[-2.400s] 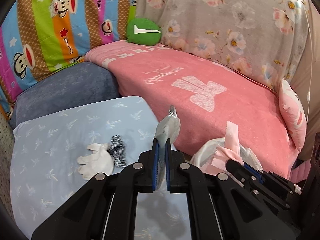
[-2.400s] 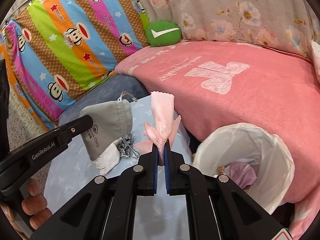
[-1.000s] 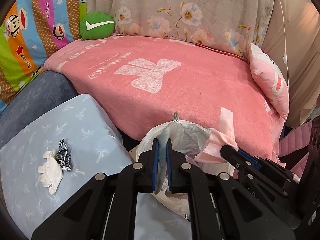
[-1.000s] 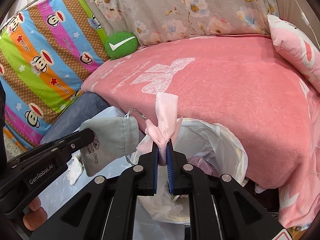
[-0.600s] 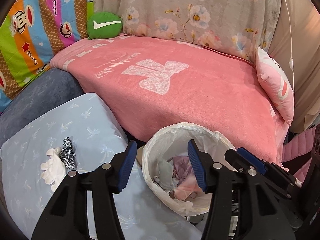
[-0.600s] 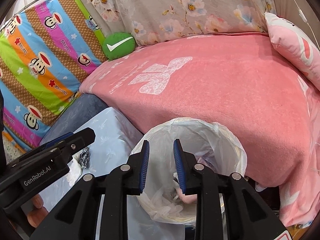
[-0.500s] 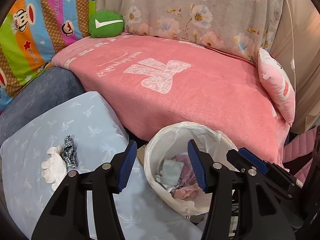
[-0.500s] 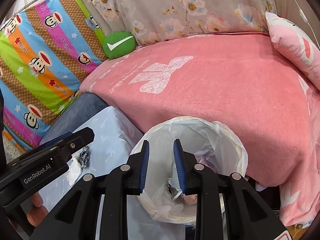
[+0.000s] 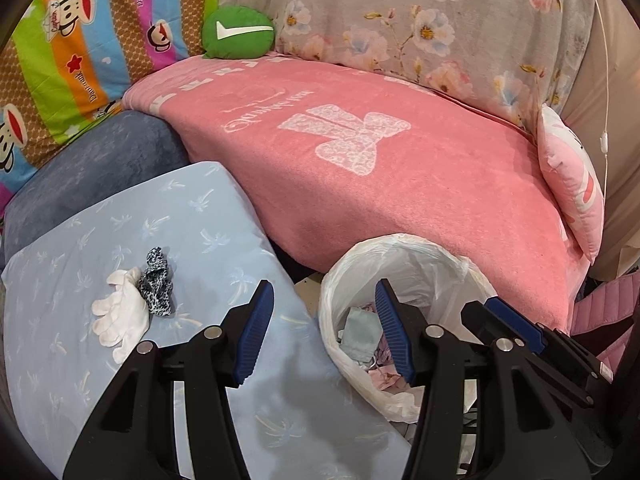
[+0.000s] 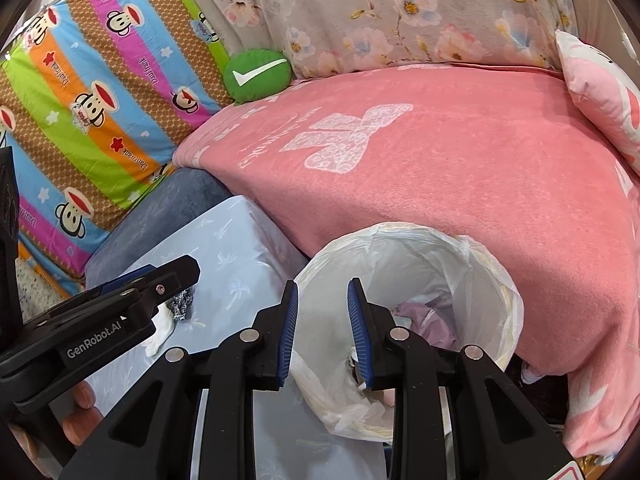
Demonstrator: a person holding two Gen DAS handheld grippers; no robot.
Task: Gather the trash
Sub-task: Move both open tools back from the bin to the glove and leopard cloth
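Observation:
A trash bin lined with a white bag stands between the pink bed and the light blue cushion. Inside lie a grey pouch and pink and purple scraps. My left gripper is open and empty, above the bin's left rim. My right gripper is open and empty, over the bin's left edge. A white glove and a black-and-white patterned scrap lie on the light blue cushion, left of the left gripper.
A pink blanket covers the bed behind the bin. A green round cushion sits at the back. A pink pillow leans at the right. A dark blue cushion lies beyond the light blue one.
Both grippers carried their items over the bin and opened. The grey pouch and the pink cloth dropped into the bin. Both grippers are now empty.

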